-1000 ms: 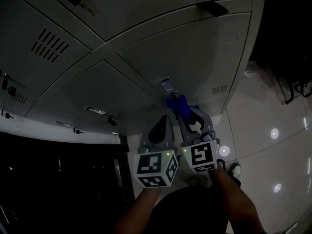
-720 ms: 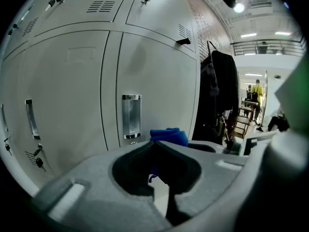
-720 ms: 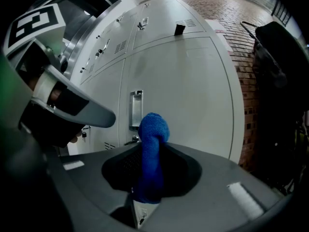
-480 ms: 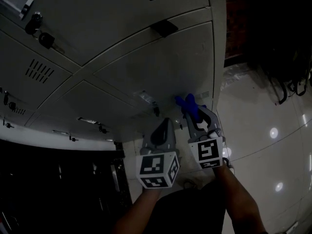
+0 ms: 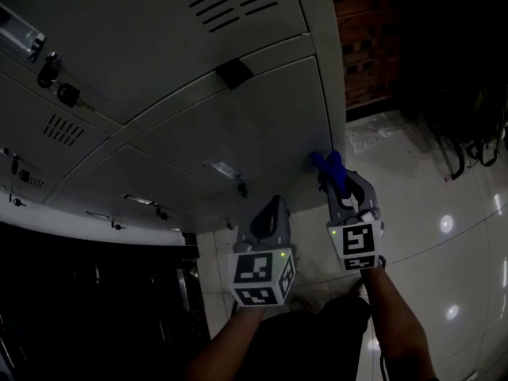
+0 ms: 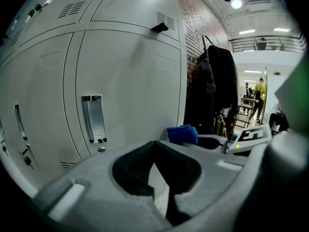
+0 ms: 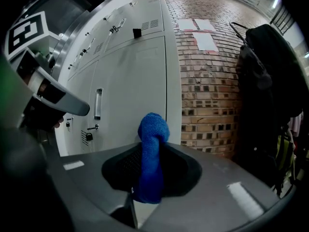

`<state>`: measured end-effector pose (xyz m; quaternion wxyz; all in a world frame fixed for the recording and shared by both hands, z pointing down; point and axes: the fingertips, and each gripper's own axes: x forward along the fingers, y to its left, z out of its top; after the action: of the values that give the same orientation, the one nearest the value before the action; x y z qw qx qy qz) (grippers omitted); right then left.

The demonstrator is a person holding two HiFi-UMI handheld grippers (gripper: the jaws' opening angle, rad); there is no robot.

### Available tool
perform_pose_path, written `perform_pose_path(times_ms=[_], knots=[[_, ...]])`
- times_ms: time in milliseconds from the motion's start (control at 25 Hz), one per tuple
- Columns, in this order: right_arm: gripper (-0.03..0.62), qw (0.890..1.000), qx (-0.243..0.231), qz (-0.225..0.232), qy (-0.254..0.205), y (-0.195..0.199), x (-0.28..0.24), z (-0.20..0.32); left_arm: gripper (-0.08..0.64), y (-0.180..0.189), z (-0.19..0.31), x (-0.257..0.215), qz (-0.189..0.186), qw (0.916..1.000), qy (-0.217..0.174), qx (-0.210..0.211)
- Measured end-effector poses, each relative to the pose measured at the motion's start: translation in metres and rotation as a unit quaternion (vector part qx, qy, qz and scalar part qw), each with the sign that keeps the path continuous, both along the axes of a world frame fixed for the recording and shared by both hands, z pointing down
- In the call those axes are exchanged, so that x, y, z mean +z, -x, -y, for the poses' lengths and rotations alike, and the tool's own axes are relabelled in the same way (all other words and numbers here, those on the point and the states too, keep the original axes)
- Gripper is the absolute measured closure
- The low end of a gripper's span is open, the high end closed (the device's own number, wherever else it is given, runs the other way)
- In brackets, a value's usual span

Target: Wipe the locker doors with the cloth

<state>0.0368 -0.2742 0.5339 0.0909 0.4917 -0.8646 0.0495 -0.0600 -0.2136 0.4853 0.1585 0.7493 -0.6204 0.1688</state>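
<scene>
Right tool is out front, jaws clamped on the blue cloth, and the cloth's bunched end pokes past the tips. That makes sense, since the soft wad meets the metal first, not the hard jaws. From the head view the cloth sits at the far right edge of the locker door, low on the panel where the locker bank ends. Whether it is pressed against the paint or just beside it, I cannot tell from here. Left tool hangs back, near its partner but apart from the lockers, with its jaws brought together on nothing. It looks parked out of the way, since wiping a flat door is a one-handed job. The recessed handle lies off to the left of the cloth, and a key dangles from a lock on a door further left, both snag points for a loose fold. Beyond the lockers come the brick wall and a dark coat on a rack. My read is that this door's right margin is the strip being worked, and plenty of panel remains.
</scene>
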Motion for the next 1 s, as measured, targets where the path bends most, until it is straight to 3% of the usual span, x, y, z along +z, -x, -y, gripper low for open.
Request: perform_pose_path(times_ms=[520, 760, 1000], knots=[[0.511, 0.998, -0.062, 0.015, 0.01, 0.001, -0.087, -0.04, 0.557, -0.032, -0.018, -0.052, -0.008, 0.9997, 0.003, -0.023], [0.509, 0.995, -0.101, 0.021, 0.014, 0.015, -0.136, -0.075, 0.557, -0.029, -0.048, -0.085, -0.013, 0.9981, -0.013, -0.059], [0.51, 0.994, -0.104, 0.03, 0.016, 0.025, -0.173, -0.117, 0.557, -0.016, -0.087, -0.108, -0.009, 0.9968, -0.026, -0.075]])
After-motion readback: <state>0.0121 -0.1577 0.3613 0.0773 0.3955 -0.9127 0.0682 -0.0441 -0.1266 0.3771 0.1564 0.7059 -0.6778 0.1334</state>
